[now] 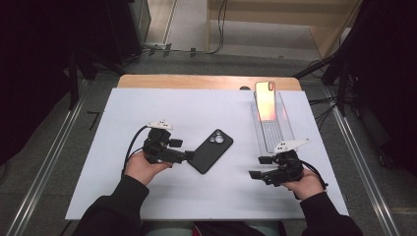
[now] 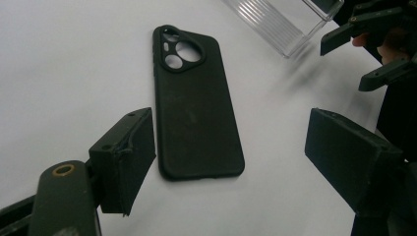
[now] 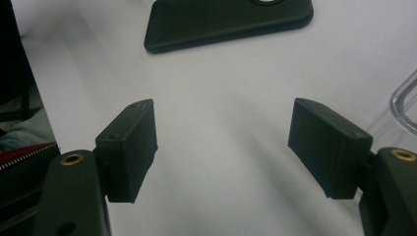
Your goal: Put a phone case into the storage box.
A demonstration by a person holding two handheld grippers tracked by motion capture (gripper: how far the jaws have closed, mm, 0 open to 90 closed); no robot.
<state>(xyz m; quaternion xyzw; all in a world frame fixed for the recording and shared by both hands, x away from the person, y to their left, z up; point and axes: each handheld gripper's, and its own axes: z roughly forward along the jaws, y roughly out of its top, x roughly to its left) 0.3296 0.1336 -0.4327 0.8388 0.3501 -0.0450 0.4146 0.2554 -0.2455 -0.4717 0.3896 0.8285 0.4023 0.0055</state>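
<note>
Black phone case [image 1: 211, 150] lying flat, camera-cutout side up, mid-desk [image 1: 147, 108]; long axis running diagonally, cutout end pointing away toward clear stand [image 1: 273, 129] holding phone [image 1: 265, 100]. Left tool [image 1: 186, 156] sitting just beside case's near end, jaws apart, gripping nothing. Right tool [image 1: 255, 167] hovering farther off, jaws also spread wide, empty. Left hand looking better placed for reaching.
</note>
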